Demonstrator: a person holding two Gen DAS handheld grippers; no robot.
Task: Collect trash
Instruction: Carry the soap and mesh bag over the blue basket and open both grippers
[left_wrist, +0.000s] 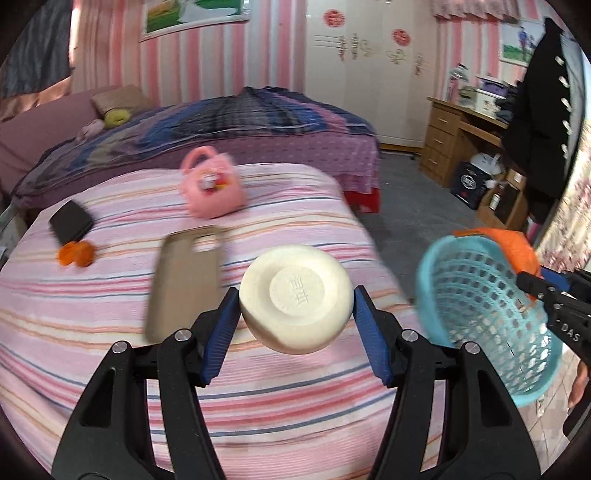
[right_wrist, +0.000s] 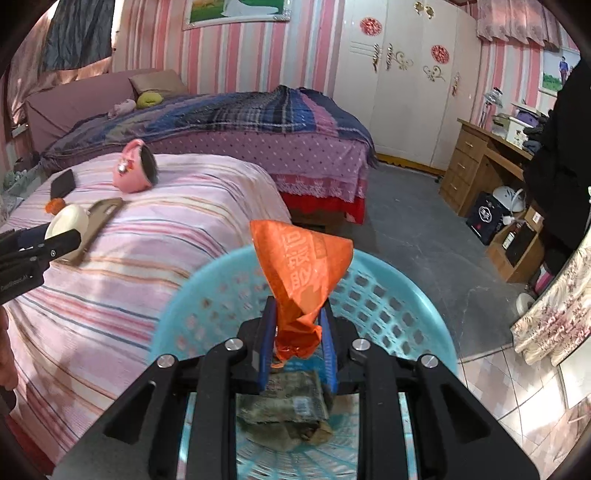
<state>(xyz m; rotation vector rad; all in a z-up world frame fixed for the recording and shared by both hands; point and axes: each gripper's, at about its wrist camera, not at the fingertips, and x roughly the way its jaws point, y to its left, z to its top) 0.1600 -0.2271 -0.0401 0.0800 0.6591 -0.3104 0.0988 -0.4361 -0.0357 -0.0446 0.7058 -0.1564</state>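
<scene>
While upturned, cream bowl (left_wrist: 295, 299) shows its embossed round base.

Plastic, foil and cloth over a striped bed

The cream bowl (left_wrist: 295, 299) looked matt and smooth; the blue basket (right_wrist: 369, 291) was perforated plastic, the orange wrapper (right_wrist: 303, 273) glossy and crinkled, the bedspread (left_wrist: 110, 332) soft woven cloth, the pink bag (left_wrist: 212, 184) plush, the far desk (right_wrist: 476, 162) wood.

Cream paper bowl (left_wrist: 295, 295) held bottom-up; orange wrapper (right_wrist: 303, 273) above blue basket (right_wrist: 388, 295)
</scene>
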